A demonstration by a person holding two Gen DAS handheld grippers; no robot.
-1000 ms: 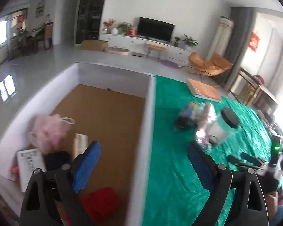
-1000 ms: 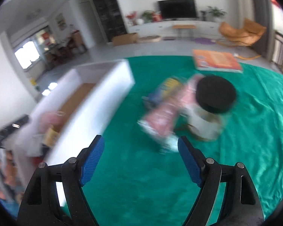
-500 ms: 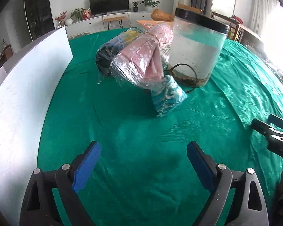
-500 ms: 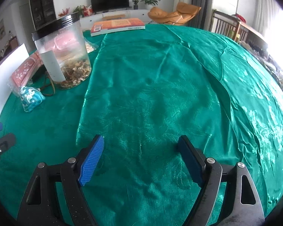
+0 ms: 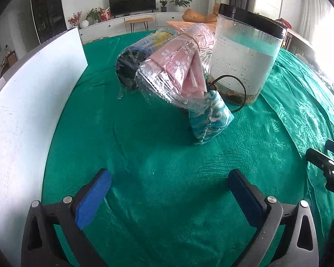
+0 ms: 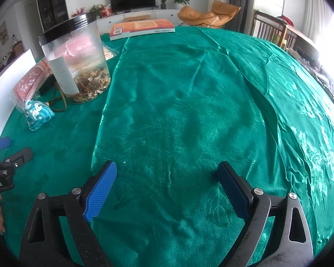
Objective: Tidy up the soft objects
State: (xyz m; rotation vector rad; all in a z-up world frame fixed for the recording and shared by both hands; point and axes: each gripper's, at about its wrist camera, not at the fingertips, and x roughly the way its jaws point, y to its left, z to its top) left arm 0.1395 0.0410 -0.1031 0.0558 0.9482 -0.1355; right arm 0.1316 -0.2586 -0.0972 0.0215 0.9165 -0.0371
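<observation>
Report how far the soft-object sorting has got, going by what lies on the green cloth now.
Done: nothing that these views show. In hand: nothing; the left gripper and right gripper are both open and empty. Left: the pink wrapped bundle, the dark wrapped bundle and the teal pouch lie beside the jar.

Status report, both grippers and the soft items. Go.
Left gripper open, empty. Right gripper open, empty. Teal pouch nearest, touching wrapped pink bundle. Jar right behind.

Both grippers wide open, nothing held.
Left gripper (image 5: 170,189) hangs low, jaws spread; right gripper (image 6: 167,181) level beside it, jaws just as wide, blue pads (image 6: 100,188) bare.
</observation>
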